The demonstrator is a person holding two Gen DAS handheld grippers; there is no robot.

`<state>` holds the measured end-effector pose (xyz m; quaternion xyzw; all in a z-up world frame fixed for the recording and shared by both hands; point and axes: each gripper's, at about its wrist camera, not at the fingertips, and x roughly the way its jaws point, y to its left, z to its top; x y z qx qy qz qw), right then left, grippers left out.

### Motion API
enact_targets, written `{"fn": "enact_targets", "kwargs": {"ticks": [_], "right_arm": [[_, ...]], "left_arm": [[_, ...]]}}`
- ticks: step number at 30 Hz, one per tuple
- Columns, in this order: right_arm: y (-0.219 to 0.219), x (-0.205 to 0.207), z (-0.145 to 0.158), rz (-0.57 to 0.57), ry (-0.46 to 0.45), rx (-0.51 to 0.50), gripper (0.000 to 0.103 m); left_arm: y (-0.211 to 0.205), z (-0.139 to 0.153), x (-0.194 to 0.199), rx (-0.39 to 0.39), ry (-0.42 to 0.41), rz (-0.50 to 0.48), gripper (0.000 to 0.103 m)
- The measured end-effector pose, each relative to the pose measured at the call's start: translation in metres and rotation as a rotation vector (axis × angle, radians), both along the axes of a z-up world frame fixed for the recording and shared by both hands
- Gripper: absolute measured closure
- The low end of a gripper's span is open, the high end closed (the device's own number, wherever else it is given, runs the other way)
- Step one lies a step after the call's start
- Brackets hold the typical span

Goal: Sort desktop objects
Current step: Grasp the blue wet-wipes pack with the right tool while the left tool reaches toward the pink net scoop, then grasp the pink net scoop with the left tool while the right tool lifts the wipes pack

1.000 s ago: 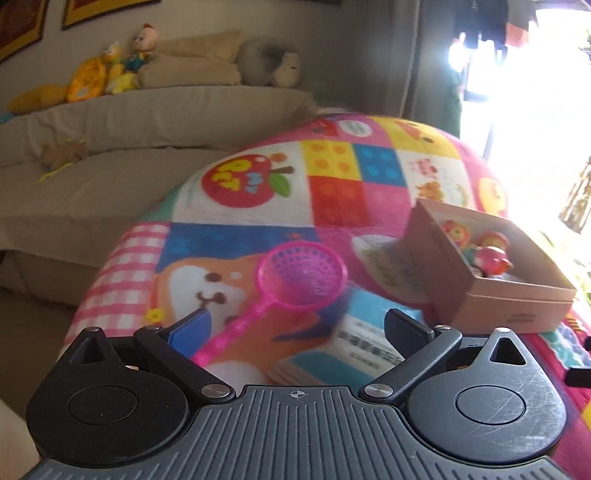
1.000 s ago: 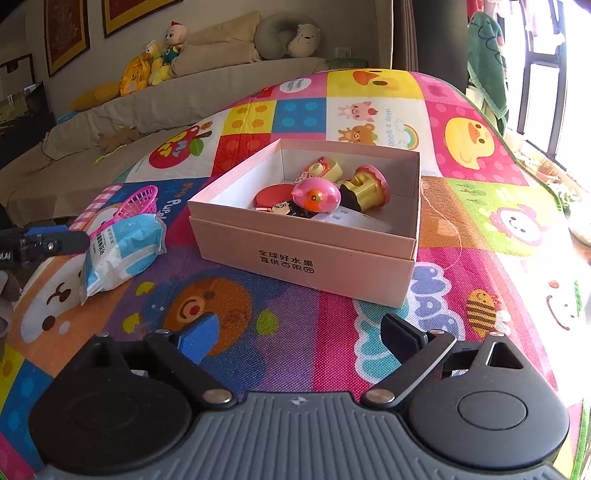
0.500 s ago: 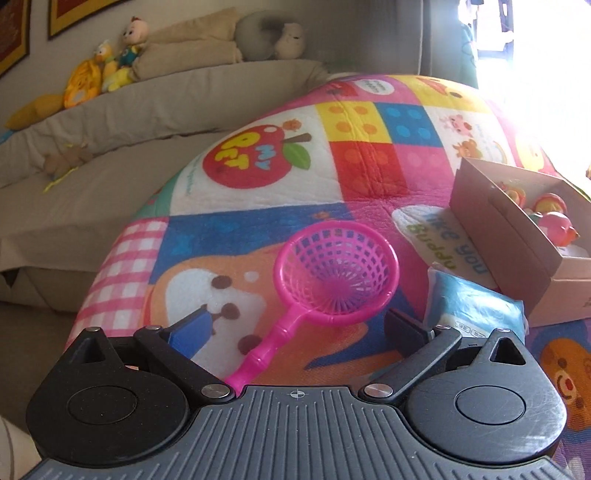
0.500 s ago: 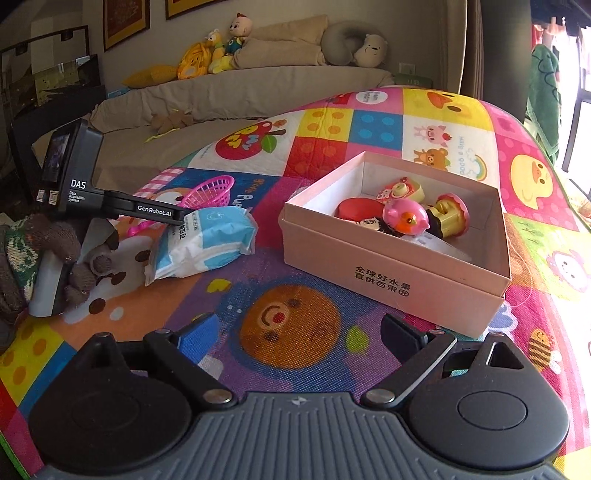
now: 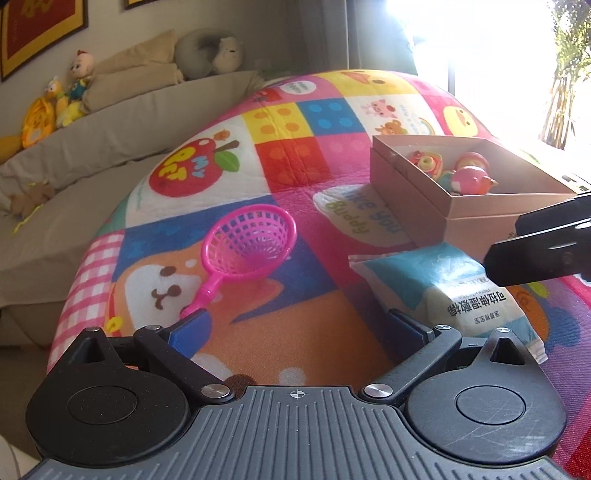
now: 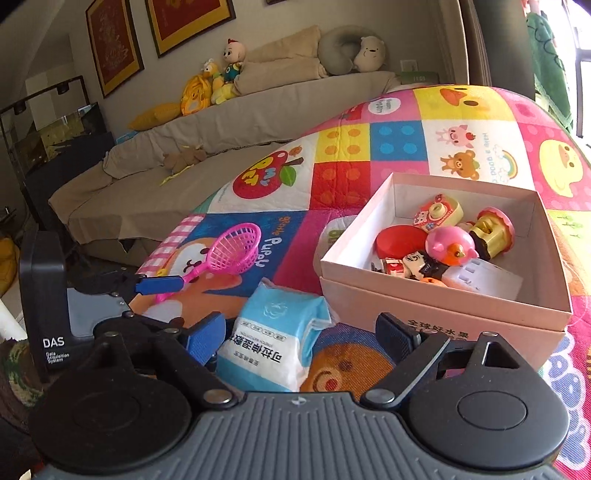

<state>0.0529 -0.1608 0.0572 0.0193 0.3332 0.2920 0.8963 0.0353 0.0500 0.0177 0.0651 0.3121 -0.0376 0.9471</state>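
Covering the table is a bright patchwork play mat [image 6: 406, 144] with cartoon animals; a beige sofa [image 6: 221, 140] with plush toys [image 6: 218, 81] lines the far wall under framed pictures [image 6: 184, 22]. Both the left gripper [image 5: 295, 325] and right gripper [image 6: 301, 334] are spread wide, holding nothing. A pink strainer [image 5: 251, 240] lies left, a tissue pack [image 6: 273, 332] centre, and an open toy-filled box [image 6: 443, 310] right.

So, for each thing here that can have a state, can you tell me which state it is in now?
left gripper: open, holding nothing, its left finger at the strainer's handle end
right gripper: open, holding nothing, low over the wipes pack
pink strainer: lying on the mat, not gripped
wipes pack: lying flat, closed
box: open, no lid, toys inside
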Motion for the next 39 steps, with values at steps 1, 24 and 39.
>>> {"fn": "enact_targets", "kwargs": {"ticks": [1,24,39], "right_arm": [[0.007,0.006,-0.003,0.001,0.015,-0.005,0.013],[-0.084,-0.050,-0.026,-0.119,0.088,-0.093,0.053],[-0.107,-0.049,-0.049,-0.247,0.047,-0.077,0.010]], "left_arm": [[0.003,0.001,-0.002,0.005,0.003,0.010,0.001],[0.016,-0.006,0.027,-0.114,0.103,0.063,0.001],[0.002,0.011,0.009,-0.128,0.073,-0.006,0.000]]}}
